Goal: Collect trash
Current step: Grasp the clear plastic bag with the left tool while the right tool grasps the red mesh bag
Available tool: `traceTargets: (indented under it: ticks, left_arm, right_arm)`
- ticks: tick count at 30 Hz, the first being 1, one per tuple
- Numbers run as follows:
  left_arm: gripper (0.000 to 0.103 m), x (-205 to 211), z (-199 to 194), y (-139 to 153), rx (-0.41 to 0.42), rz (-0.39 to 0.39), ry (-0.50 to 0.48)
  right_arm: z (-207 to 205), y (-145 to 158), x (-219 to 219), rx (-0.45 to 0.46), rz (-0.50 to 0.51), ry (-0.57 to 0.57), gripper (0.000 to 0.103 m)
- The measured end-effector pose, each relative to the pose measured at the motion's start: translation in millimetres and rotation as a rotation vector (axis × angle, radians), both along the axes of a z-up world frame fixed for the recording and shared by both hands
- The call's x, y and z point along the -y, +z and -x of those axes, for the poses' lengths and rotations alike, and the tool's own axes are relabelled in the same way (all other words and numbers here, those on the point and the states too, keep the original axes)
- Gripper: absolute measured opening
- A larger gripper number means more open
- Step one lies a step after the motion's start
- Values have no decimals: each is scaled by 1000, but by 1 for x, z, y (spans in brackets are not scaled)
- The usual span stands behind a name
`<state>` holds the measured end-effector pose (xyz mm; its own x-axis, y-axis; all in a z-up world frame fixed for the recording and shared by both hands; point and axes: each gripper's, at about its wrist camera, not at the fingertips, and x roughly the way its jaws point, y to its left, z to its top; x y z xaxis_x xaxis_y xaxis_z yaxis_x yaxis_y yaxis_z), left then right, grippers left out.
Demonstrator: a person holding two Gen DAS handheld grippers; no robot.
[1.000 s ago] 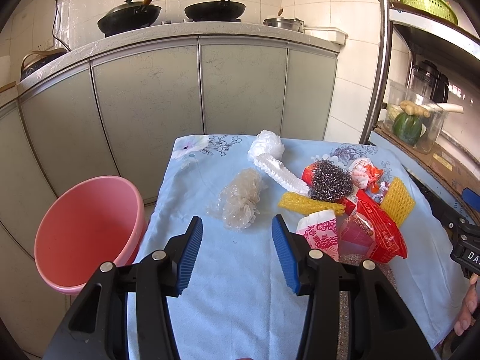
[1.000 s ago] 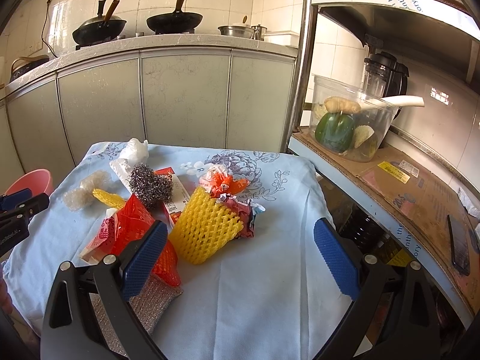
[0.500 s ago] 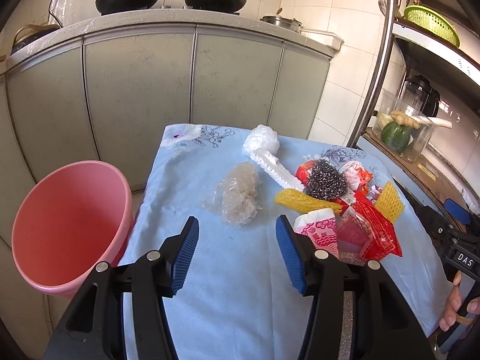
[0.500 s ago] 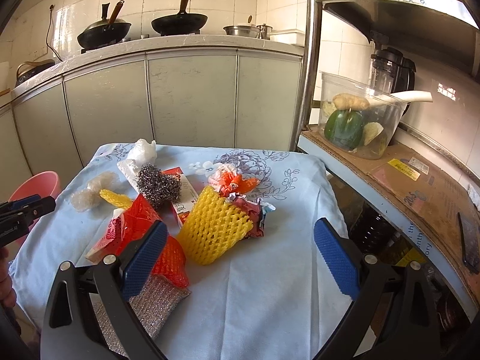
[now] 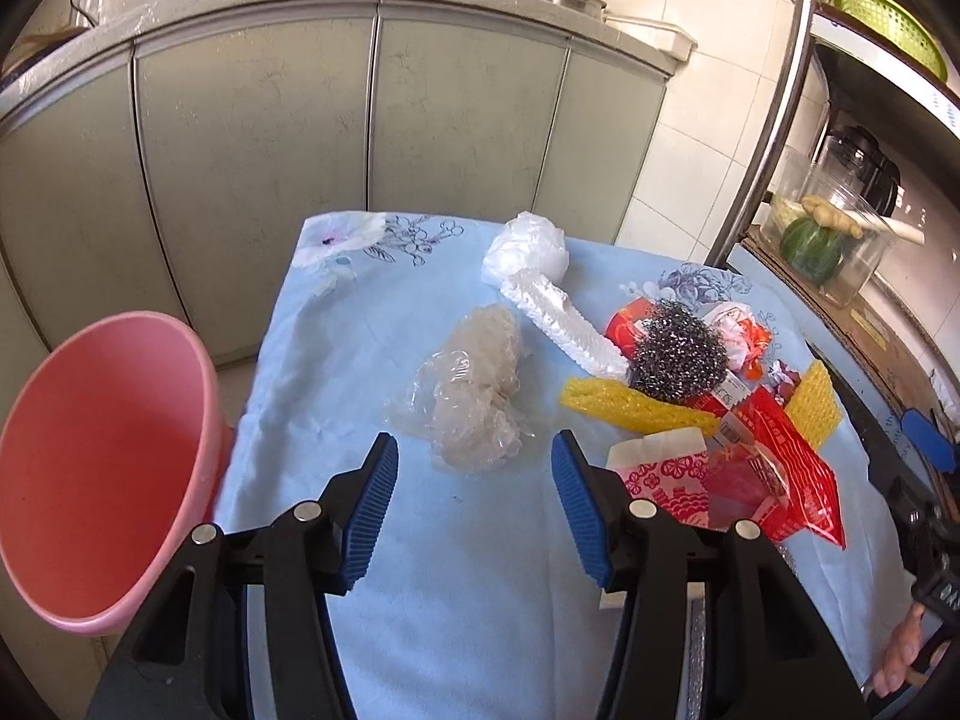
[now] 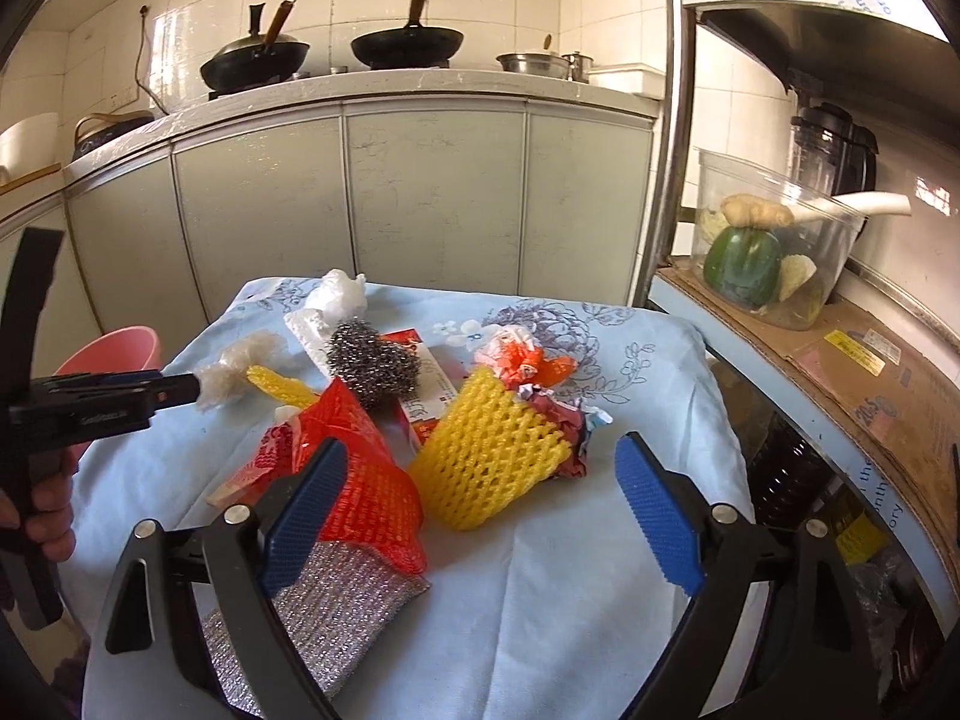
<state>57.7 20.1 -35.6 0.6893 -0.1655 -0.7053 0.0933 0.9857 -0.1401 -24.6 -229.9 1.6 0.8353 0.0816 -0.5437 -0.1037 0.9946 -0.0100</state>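
The left hand-held gripper (image 5: 474, 501), jaws apart and empty, points at a crumpled clear plastic wad (image 5: 474, 390) just ahead on the desk (image 5: 480, 600), nearer it than the right hand-held gripper (image 6: 480, 510), also apart

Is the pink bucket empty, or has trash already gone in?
Empty as far as visible: the pink bucket shows bare inside walls; its bottom is out of view.
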Motion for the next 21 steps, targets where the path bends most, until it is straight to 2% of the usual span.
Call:
traceTargets:
  ticks: [4, 7, 13, 16, 21]
  left_arm:
    - [52, 1, -12, -3, -9, -16, 4]
    - [47, 2, -17, -7, -17, -24, -4]
    - [18, -3, -23, -15, -50, 14, -15]
    - [12, -6, -21, -14, -43, 33, -15]
    - [11, -13, -10, -8, -20, 53, -11]
  right_arm:
    - [0, 0, -8, -6, -8, 45, 85]
    - [-1, -3, -14, -22, -19, 80, 84]
    - [-6, -8, -23, -58, -40, 121, 84]
    - [-10, -10, -24, -79, -60, 127, 83]
    - [-19, -16, -27, -121, -74, 125, 73]
